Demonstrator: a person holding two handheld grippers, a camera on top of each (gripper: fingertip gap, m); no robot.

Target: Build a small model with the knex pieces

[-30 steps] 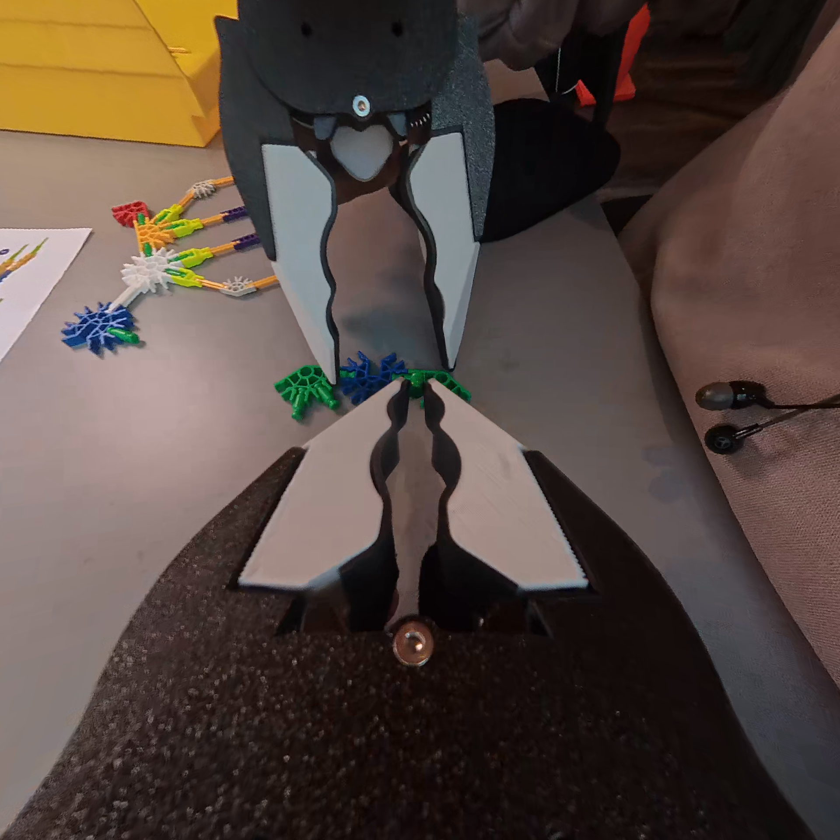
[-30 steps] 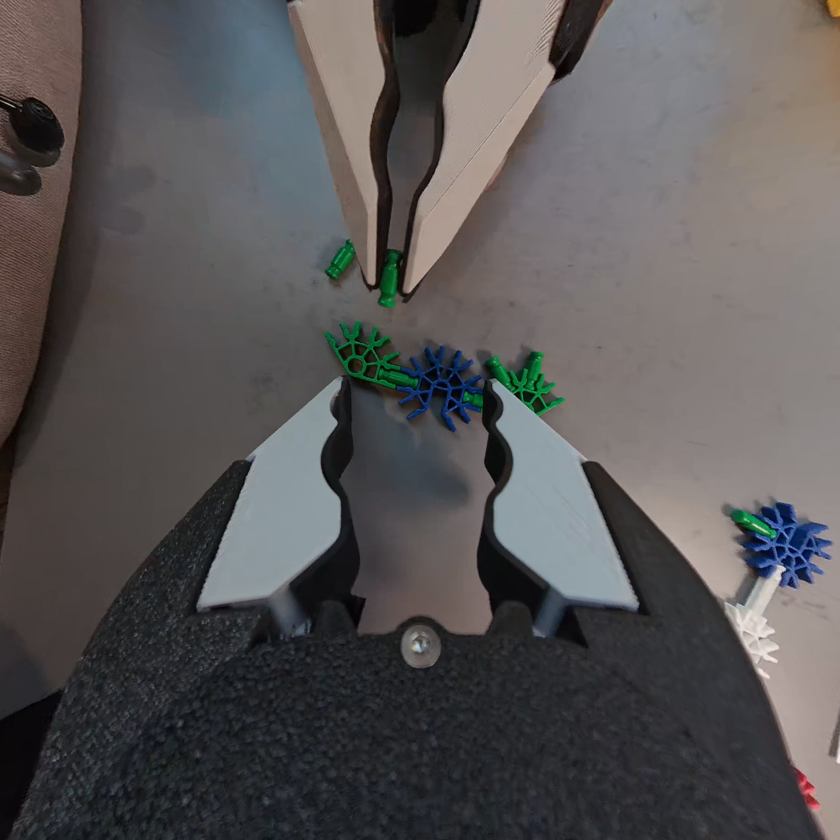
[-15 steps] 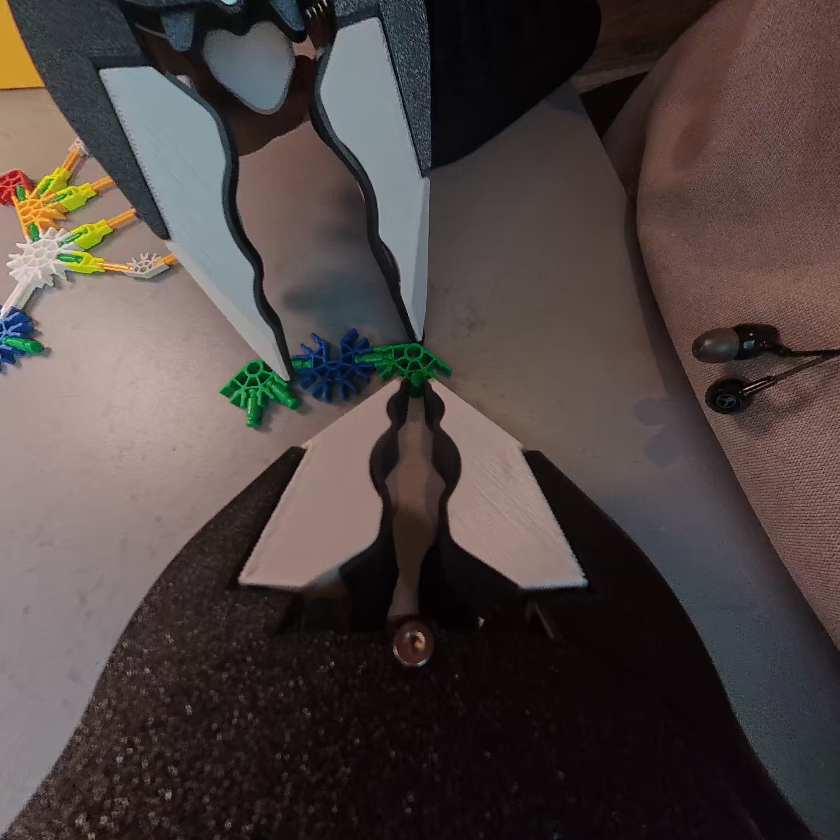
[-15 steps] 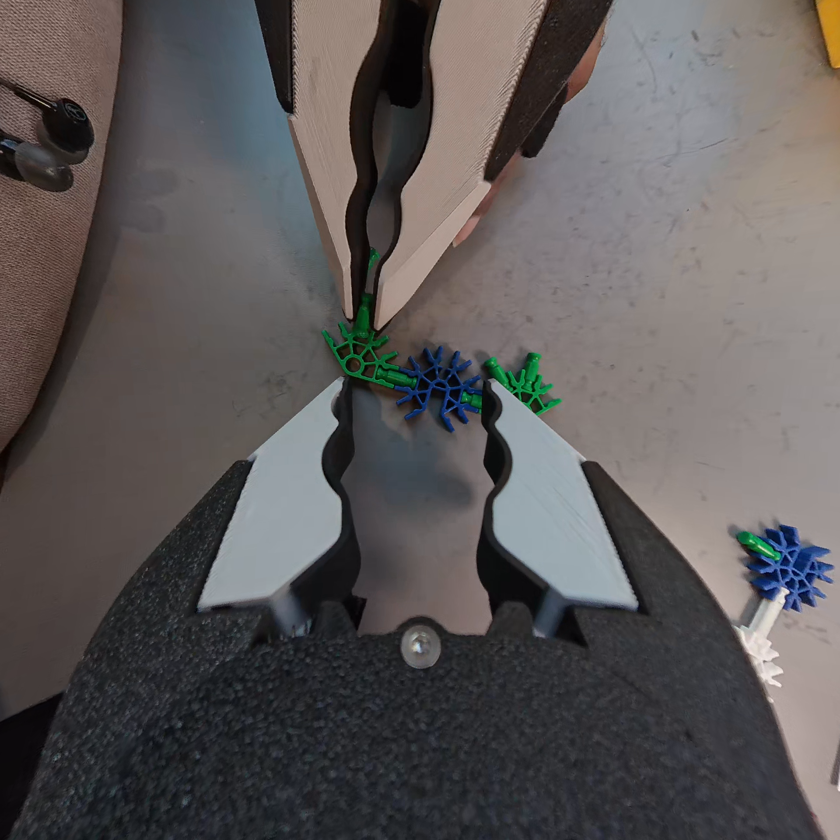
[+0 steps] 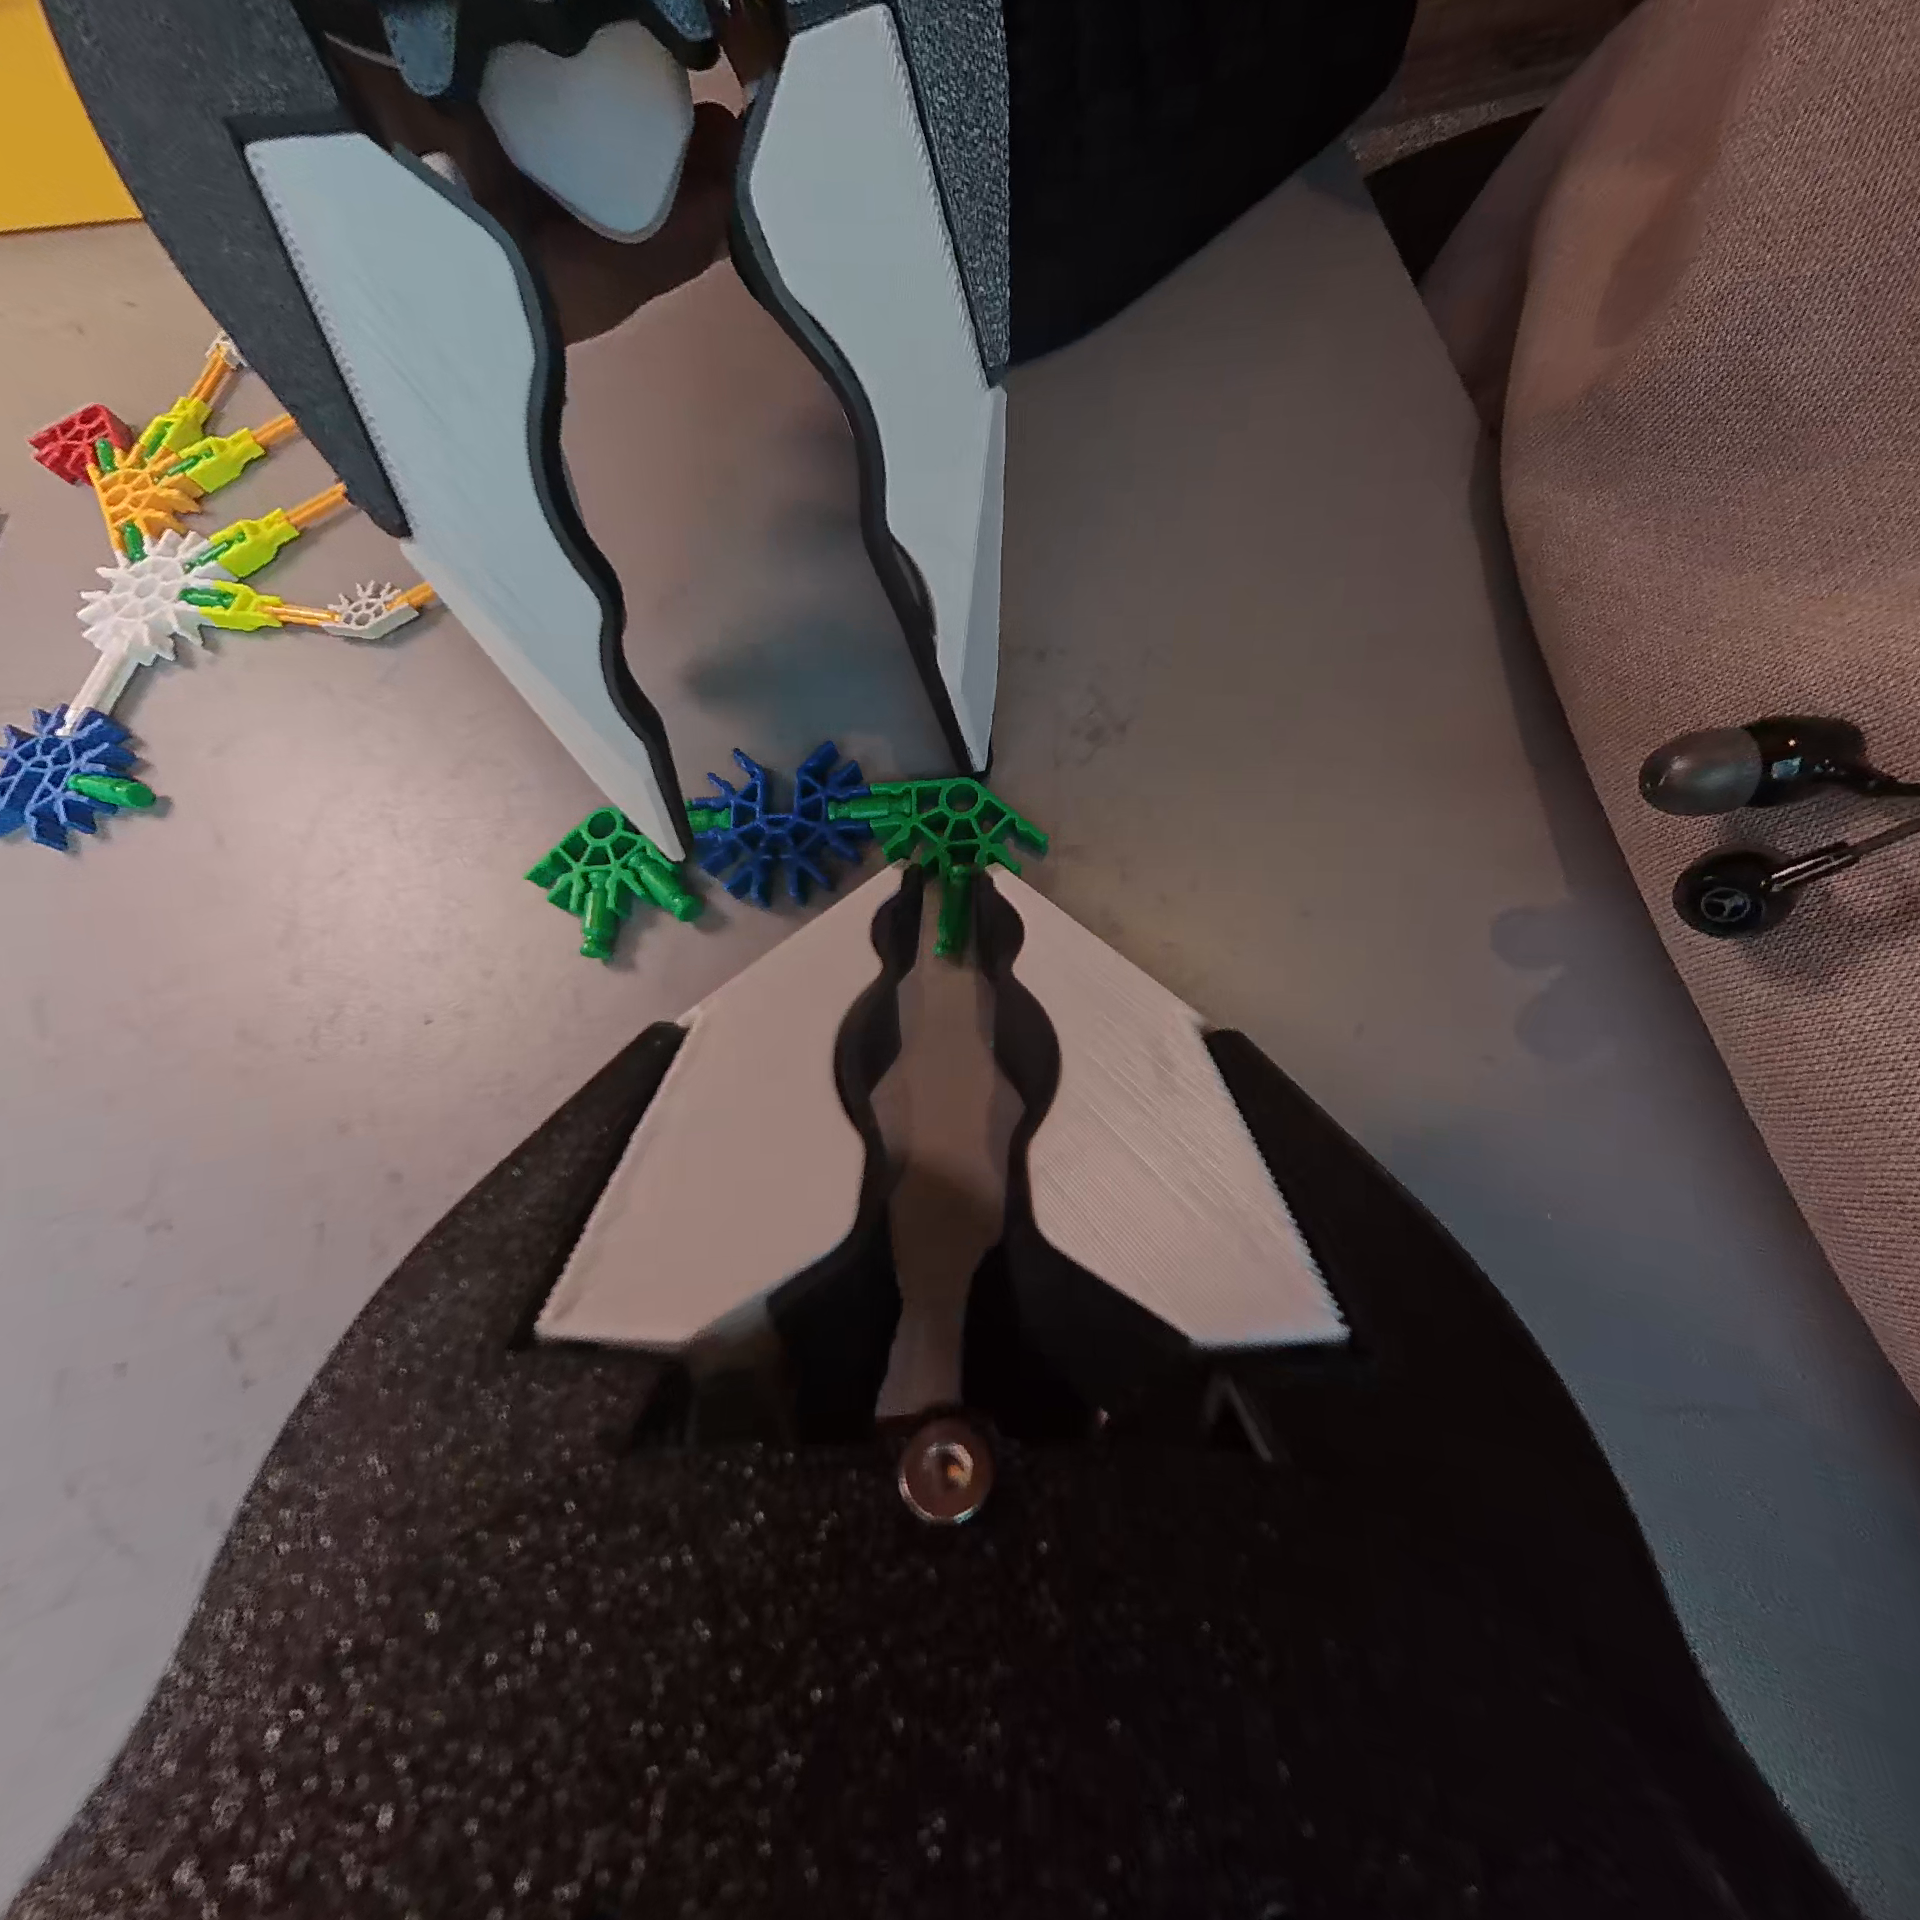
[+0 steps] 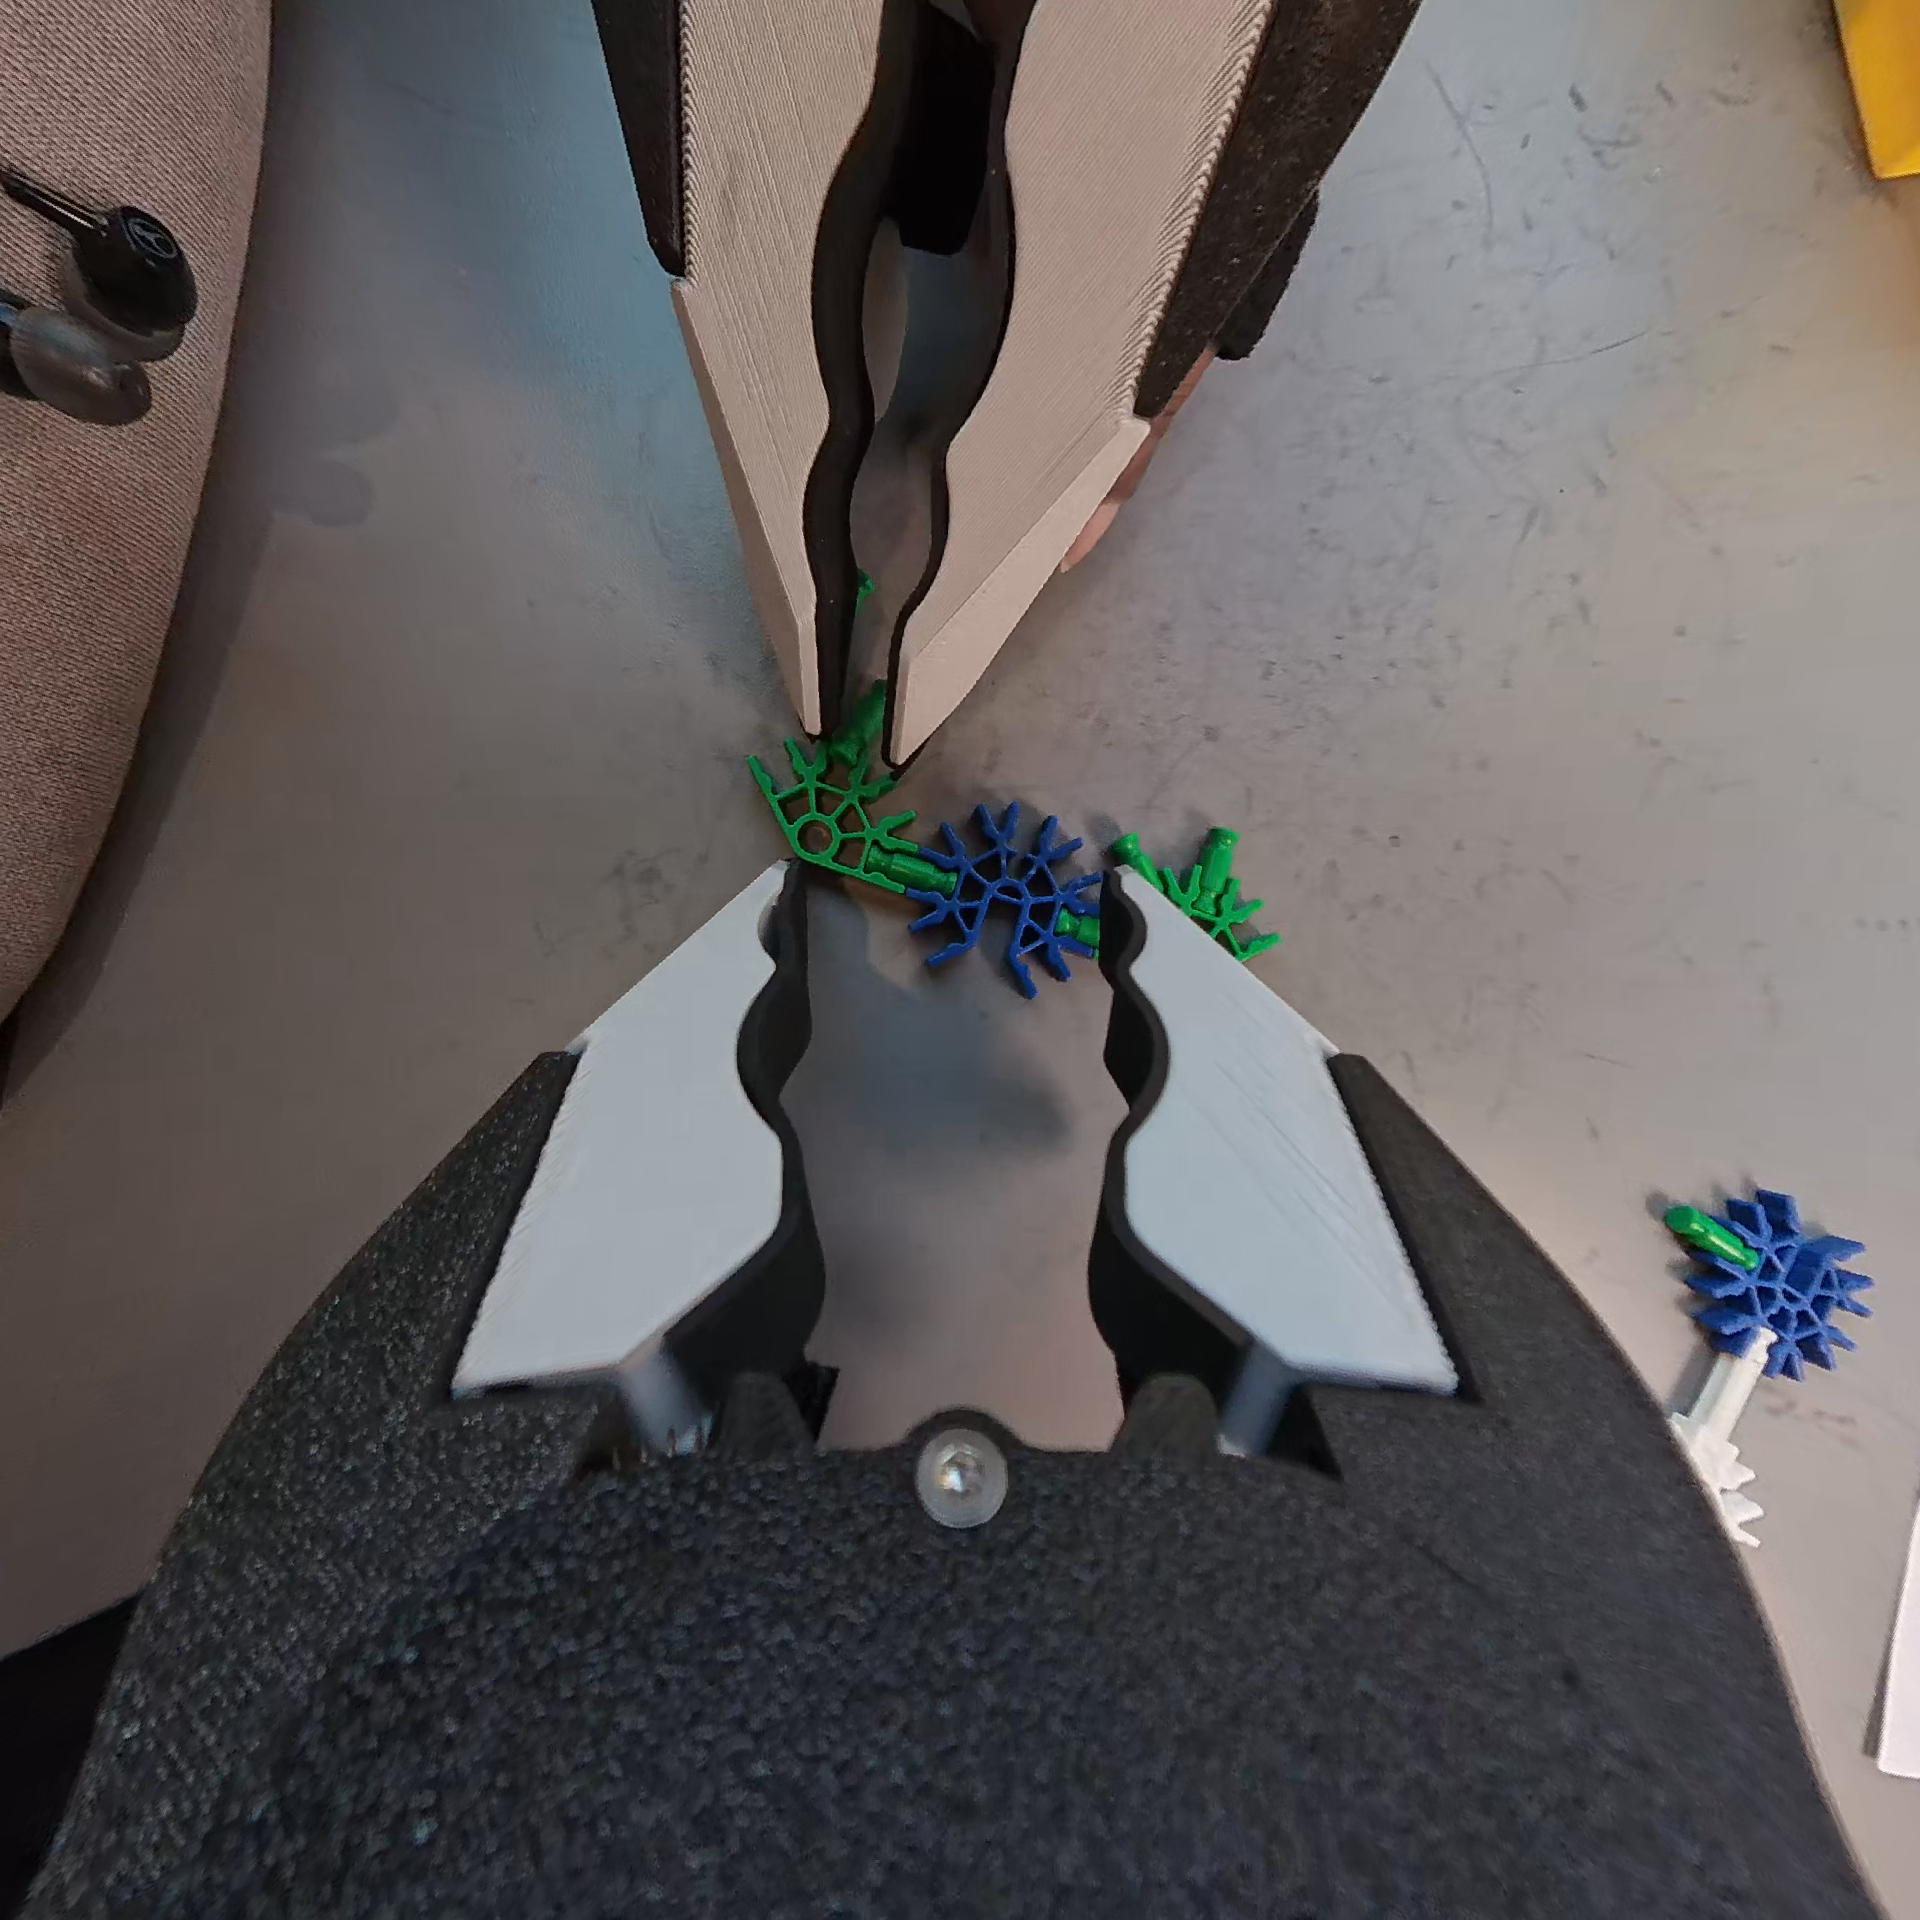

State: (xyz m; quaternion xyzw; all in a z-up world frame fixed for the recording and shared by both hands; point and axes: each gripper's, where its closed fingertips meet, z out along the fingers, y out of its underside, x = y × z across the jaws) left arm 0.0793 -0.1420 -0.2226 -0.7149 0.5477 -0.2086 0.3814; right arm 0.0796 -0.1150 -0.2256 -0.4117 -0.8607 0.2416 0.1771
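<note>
While my left gripper (image 5: pixel 940 883) pinches a short green plastic rod (image 5: pixel 951 914) against the green fan-shaped connector (image 5: pixel 951 821) on the grey tabletop (image 5: pixel 312 1039), my right gripper (image 6: pixel 945 883) gapes around that light, stiff, snap-fit toy chain, best gripped by its blue snowflake hub (image 6: pixel 1003 899)

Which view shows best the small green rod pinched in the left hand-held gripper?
The left wrist view: the green rod lies between the left hand-held gripper's tips, unobstructed, plugged into the green fan connector. In the right wrist view the rod is seen partly hidden between that gripper's nearly closed fingers.
</note>
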